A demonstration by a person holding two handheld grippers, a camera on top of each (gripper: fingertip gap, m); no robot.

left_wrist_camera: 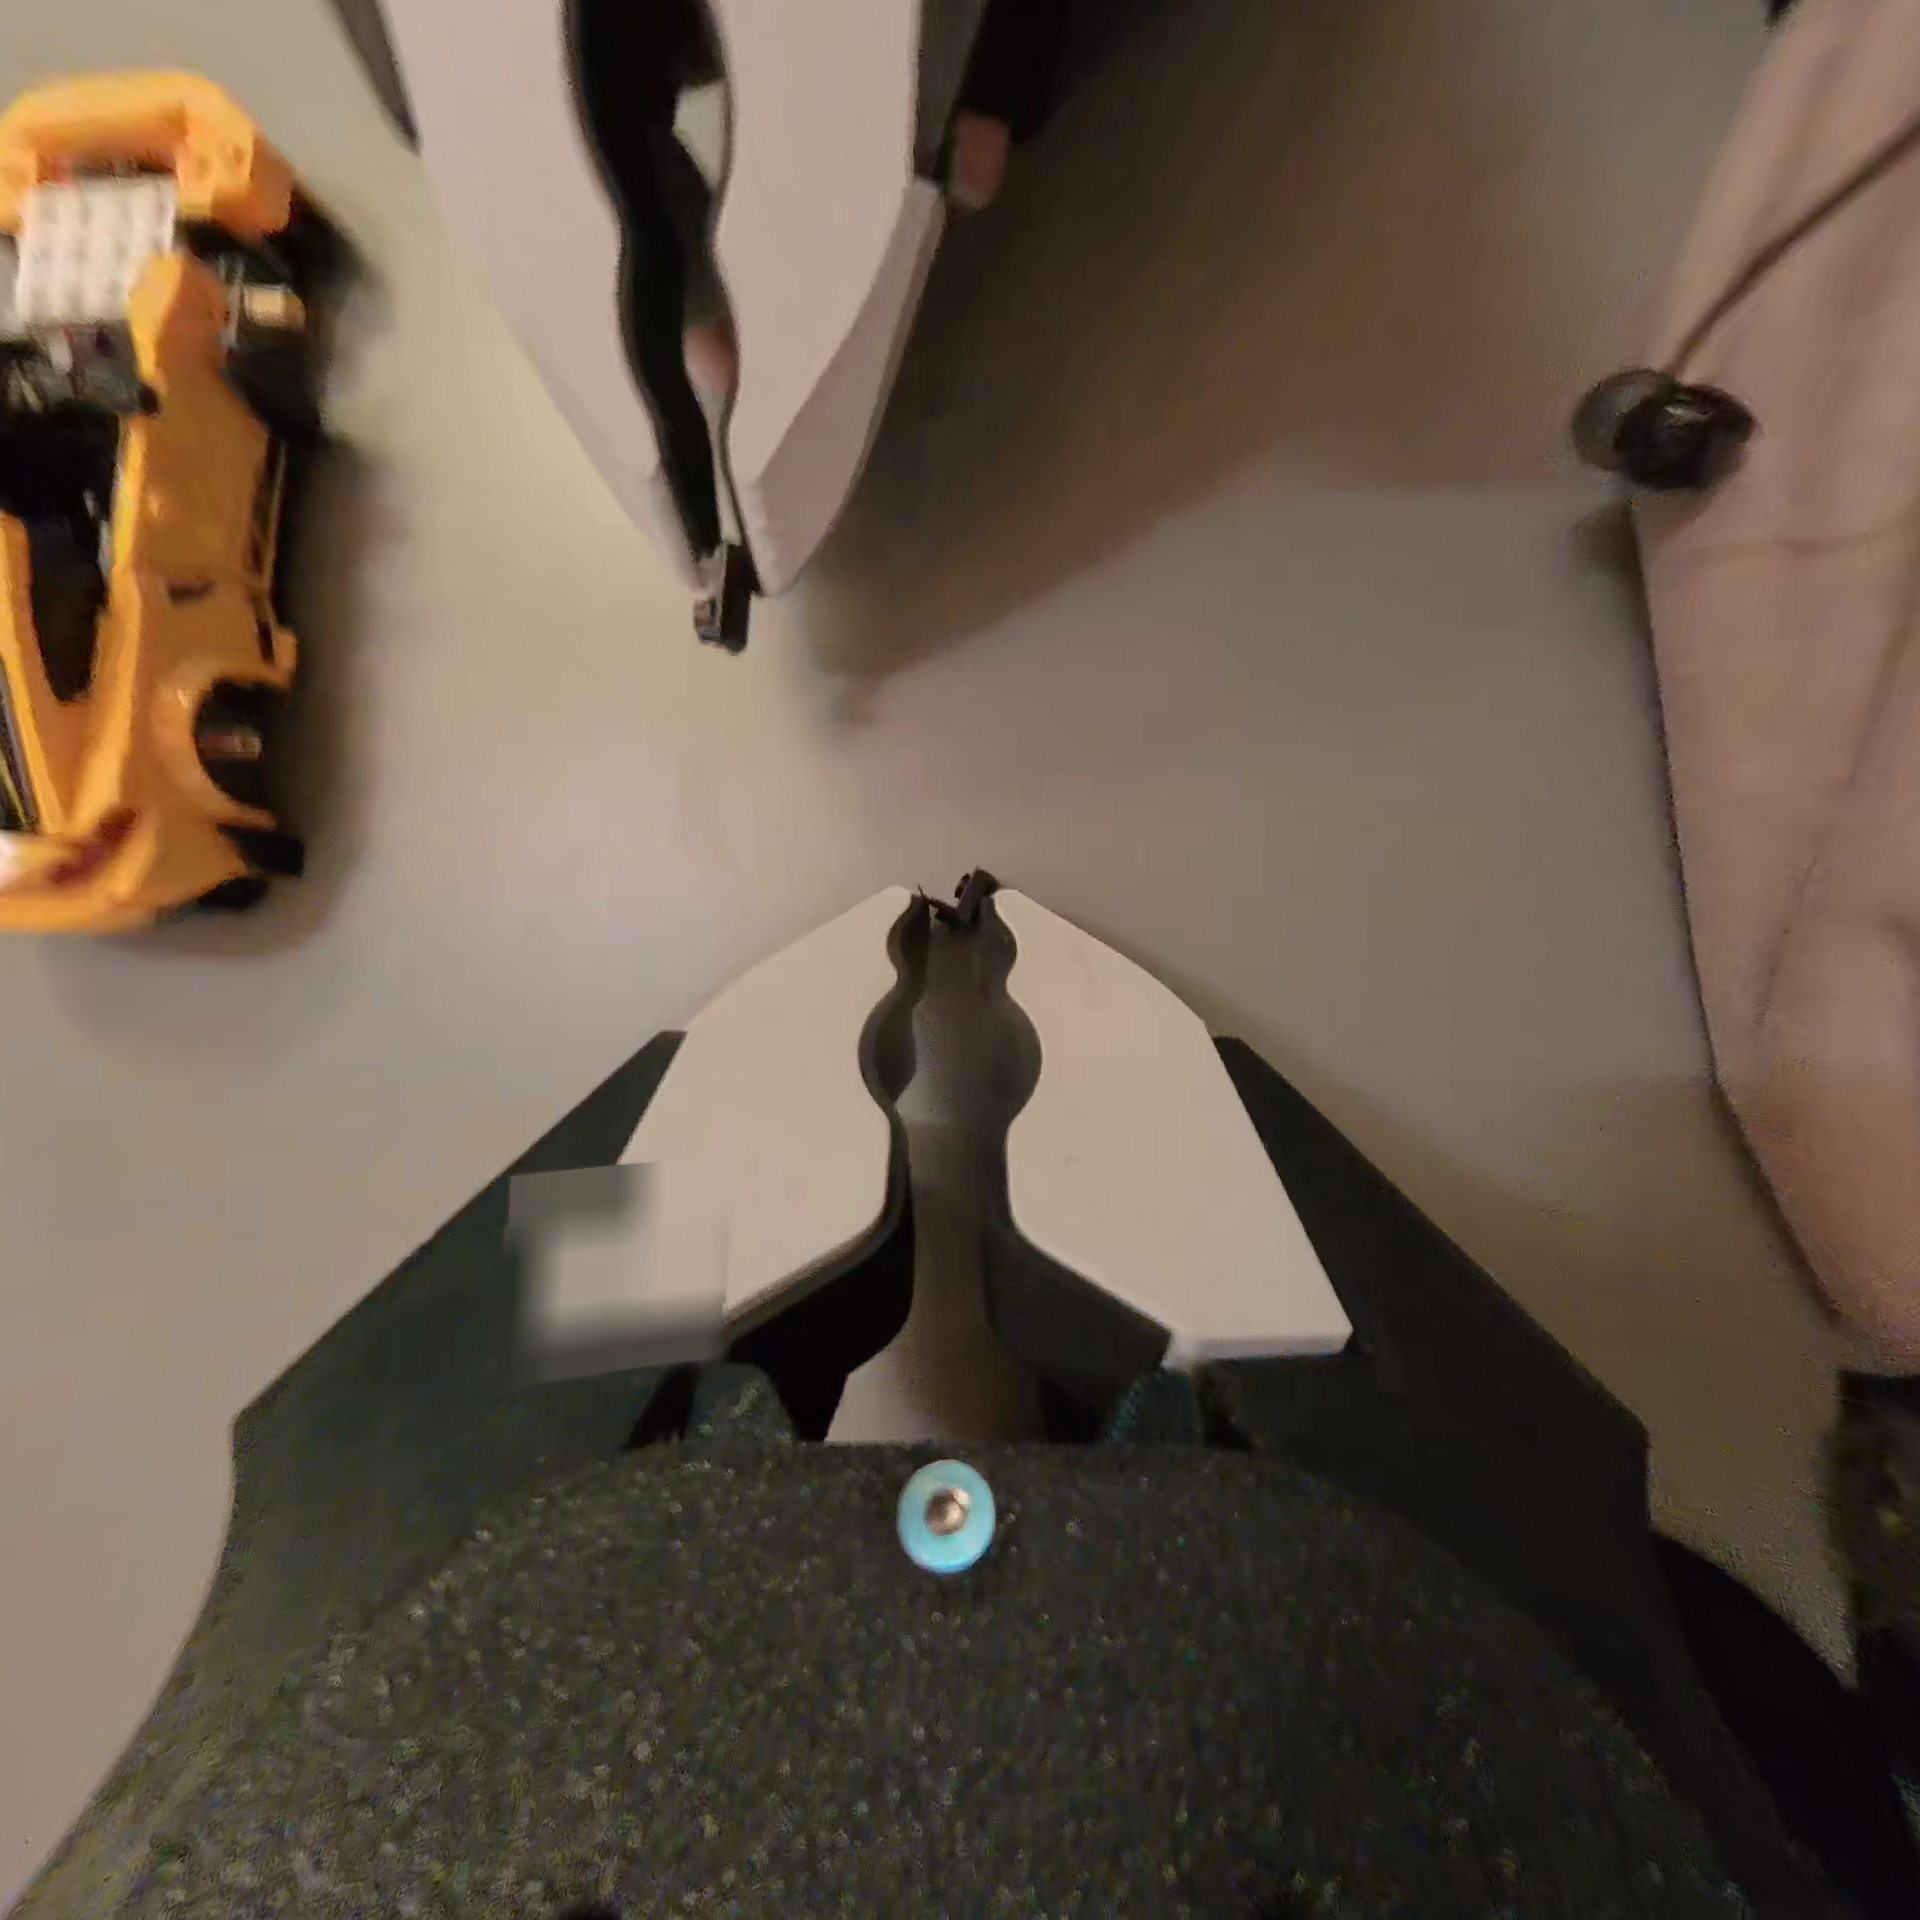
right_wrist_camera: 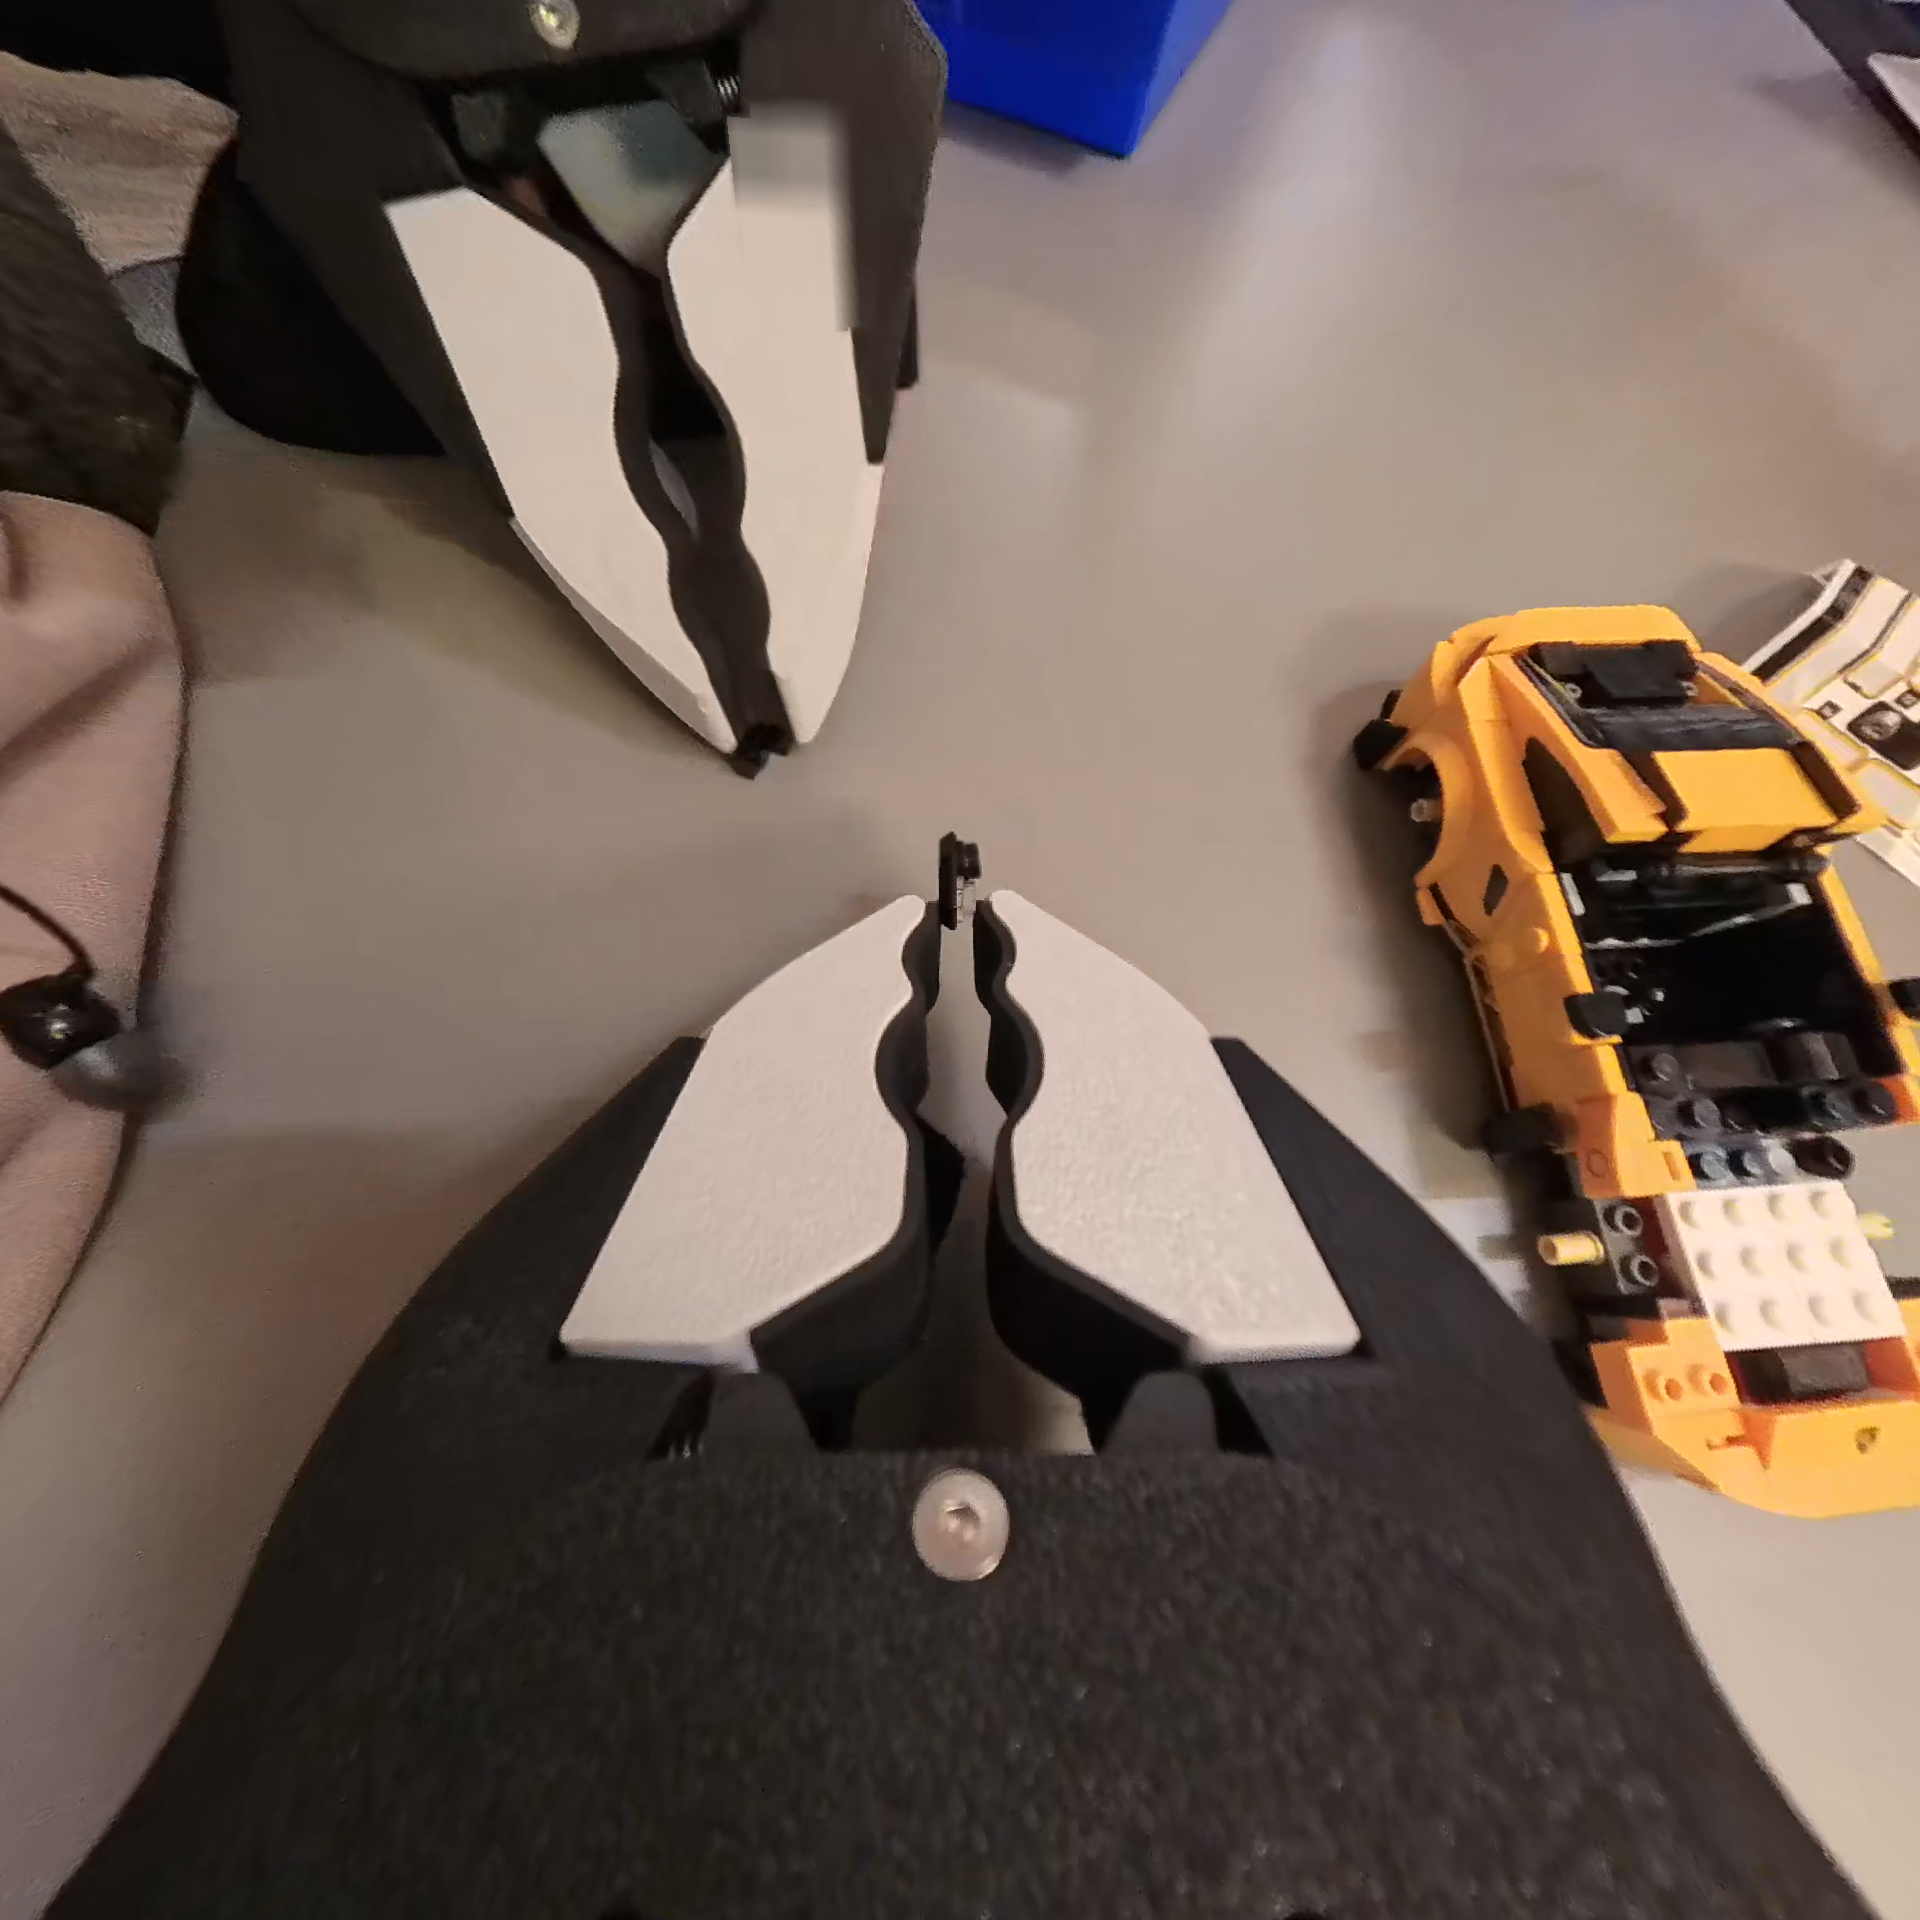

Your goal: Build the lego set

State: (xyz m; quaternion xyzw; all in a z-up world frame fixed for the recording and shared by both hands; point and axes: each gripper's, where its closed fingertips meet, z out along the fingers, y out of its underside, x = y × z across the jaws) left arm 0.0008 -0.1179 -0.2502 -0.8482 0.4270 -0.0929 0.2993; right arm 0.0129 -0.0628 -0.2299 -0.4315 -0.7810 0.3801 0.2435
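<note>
Grey table [right_wrist_camera: 1299, 436] under us. Our left gripper [left_wrist_camera: 951, 904] pinches tiny black piece [left_wrist_camera: 968, 896]. Our right gripper [right_wrist_camera: 961, 914] pinches small black part [right_wrist_camera: 956, 873], tips facing. Orange lego car [right_wrist_camera: 1662, 1039] right of right gripper.

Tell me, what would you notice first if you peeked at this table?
Probably the half-built yellow lego car, lying on the grey table to the right in the right wrist view. Then the two hand-held grippers pointing tip to tip: the left hand-held gripper and the right hand-held gripper, each pinching a tiny black lego piece. A blue box sits at the far edge.
</note>
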